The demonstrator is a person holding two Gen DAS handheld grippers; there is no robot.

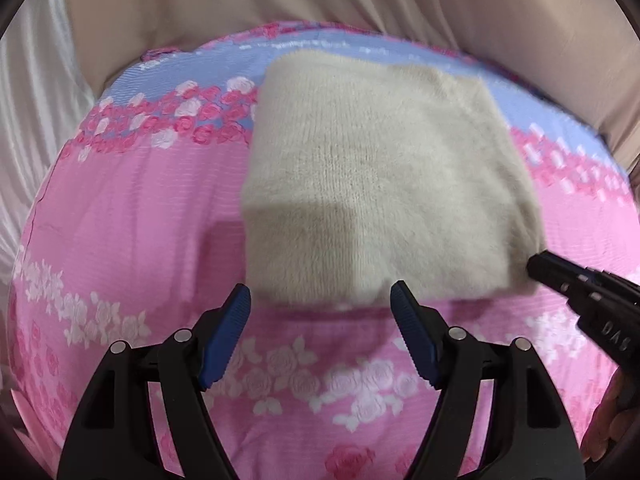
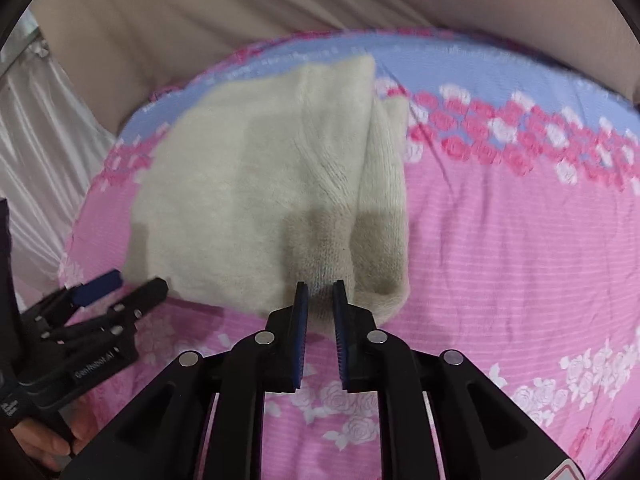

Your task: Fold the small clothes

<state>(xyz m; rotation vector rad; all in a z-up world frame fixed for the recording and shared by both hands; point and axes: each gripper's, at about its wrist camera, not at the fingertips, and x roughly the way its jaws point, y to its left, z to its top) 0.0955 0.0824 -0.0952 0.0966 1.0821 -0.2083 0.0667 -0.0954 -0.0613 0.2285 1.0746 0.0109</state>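
Right wrist view: cream sweater (image 2: 264, 184) is lying folded on the pink bedsheet (image 2: 500, 240), its near corner being loosely straddled by the narrow right gripper (image 2: 320, 292); left gripper (image 1: 320, 296) is being held wide, empty.

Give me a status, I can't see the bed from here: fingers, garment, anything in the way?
Left gripper open, at near edge of cream knit garment. Right gripper narrowly open at its near corner, nothing pinched. Garment folded flat on floral sheet. Nothing in the way.
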